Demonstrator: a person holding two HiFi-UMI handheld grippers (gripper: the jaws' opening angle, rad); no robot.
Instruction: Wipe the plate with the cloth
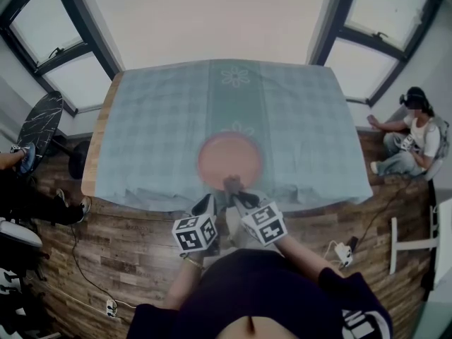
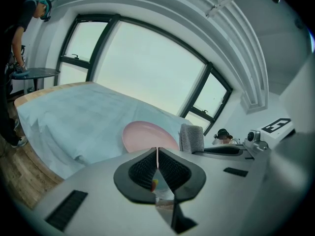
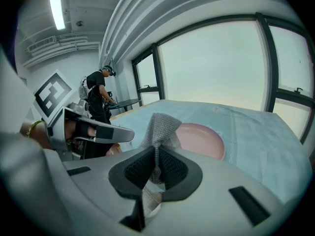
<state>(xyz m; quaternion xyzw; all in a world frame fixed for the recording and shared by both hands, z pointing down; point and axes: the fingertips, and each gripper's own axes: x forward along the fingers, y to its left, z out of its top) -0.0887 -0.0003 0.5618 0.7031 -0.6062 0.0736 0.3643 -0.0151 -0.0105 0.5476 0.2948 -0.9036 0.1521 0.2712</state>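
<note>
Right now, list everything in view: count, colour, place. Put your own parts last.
plate: one, pink, on the tablecloth near the table's near edge
cloth: one, grey knit, pinched in the right gripper
tablecloth: one, pale blue-green check, covering the table
table: one, wooden edge showing at the left
round table: one, dark, left by the window
seated person: one, light top, on the floor at right
standing person: one, dark clothes, by the round table
left gripper: one, grey, jaws together, empty
right gripper: one, grey, shut on the cloth
</note>
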